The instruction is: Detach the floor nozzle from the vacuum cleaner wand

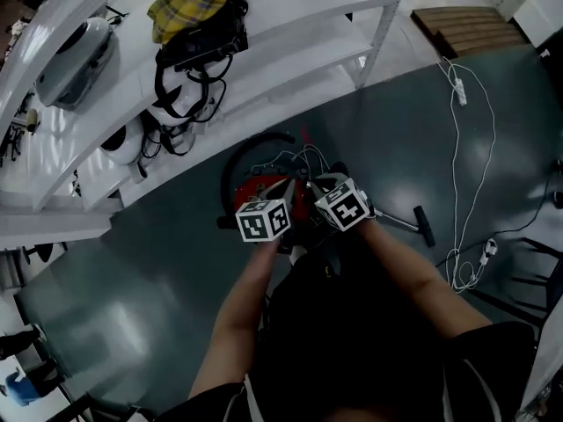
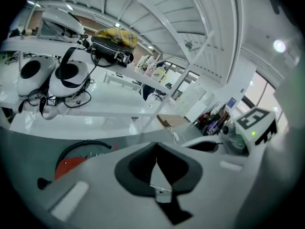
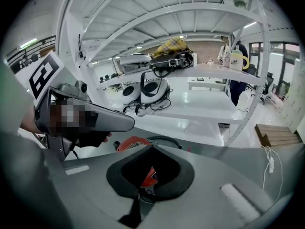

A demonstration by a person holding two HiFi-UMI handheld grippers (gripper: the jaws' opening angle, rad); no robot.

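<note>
Open grey floor [image 1: 132,271] spreads to the left and right. White shelves [image 1: 290,25] edge its far side, and a white cable [image 1: 457,148] trails at the right. The red vacuum cleaner [image 1: 264,187] sits under both tools, with a thin wand [image 1: 400,221] on the floor to its right. The left hand-held gripper [image 2: 157,156] and the right hand-held gripper [image 3: 151,156] are each pressed together and hold nothing.
</note>
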